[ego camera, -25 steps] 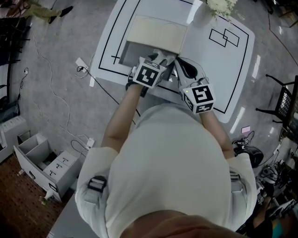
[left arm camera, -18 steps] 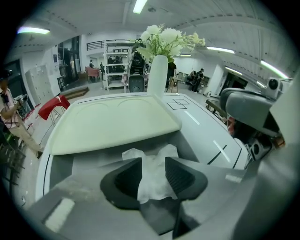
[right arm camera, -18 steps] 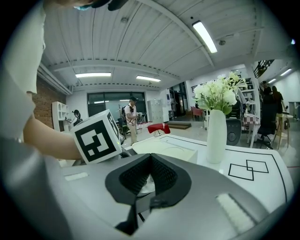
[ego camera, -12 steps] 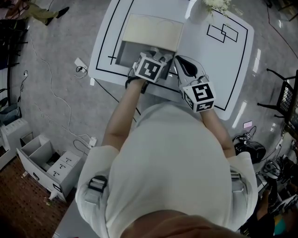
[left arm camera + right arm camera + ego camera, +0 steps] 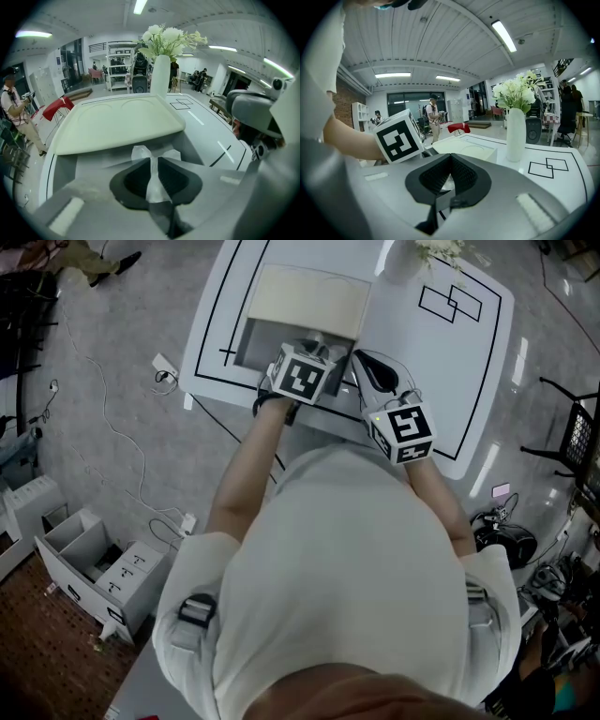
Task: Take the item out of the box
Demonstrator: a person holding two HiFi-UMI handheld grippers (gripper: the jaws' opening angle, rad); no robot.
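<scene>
A grey box (image 5: 251, 341) stands open on the white table, its cream lid (image 5: 307, 296) tipped back. My left gripper (image 5: 315, 345) reaches into the box. In the left gripper view its jaws are closing on a clear plastic wrapper (image 5: 152, 159), which is pinched between the black pads (image 5: 133, 180). What the wrapper holds is hidden. The box wall (image 5: 63, 168) and lid (image 5: 117, 124) lie beyond. My right gripper (image 5: 362, 367) hovers beside the box on the right, shut on nothing. In its own view the right gripper (image 5: 450, 160) faces the left gripper's marker cube (image 5: 398, 138).
A white vase of flowers (image 5: 405, 261) stands at the table's far side, right of the lid, also seen as the vase (image 5: 515, 136). Black lines and two overlapping squares (image 5: 452, 304) mark the tabletop. A cable (image 5: 103, 418) and a grey drawer unit (image 5: 89, 563) lie on the floor at the left.
My left gripper has moved a little farther forward over the box. The right gripper has hardly shifted.
</scene>
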